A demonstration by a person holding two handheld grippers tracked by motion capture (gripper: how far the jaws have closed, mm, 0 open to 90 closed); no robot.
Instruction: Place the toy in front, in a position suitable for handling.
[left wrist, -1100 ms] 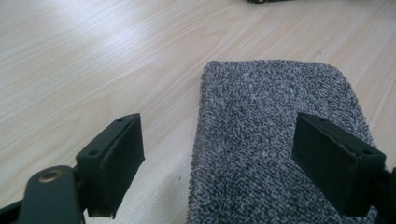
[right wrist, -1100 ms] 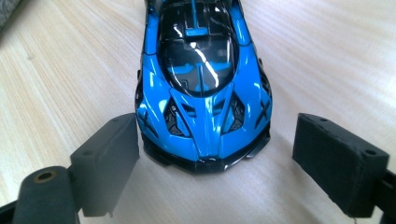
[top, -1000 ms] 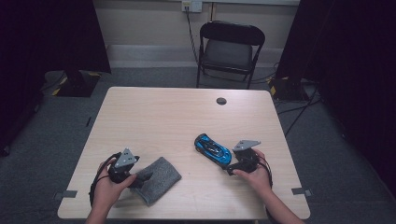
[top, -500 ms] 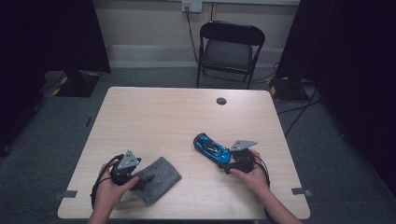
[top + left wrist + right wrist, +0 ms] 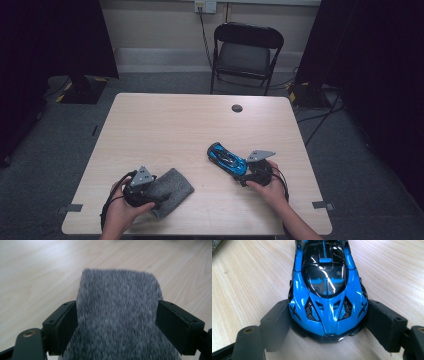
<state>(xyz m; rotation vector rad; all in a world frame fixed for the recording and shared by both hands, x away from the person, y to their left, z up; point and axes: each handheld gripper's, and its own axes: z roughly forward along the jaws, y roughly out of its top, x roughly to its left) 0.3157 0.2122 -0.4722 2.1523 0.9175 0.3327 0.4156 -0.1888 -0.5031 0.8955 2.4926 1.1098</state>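
Car nose between right tool's pads

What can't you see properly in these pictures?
- Car: its far end is cut off by the top edge of the right gripper view.
- Cloth: blurred in the left gripper view, and its near end runs off the bottom edge.
- Small dark round thing on the table: too small in the high view to tell what it is.

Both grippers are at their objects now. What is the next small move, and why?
Probably lift the grey cloth toward the blue toy car: the left gripper has it between its jaws, and the right gripper, just closed, clamps the car's end.
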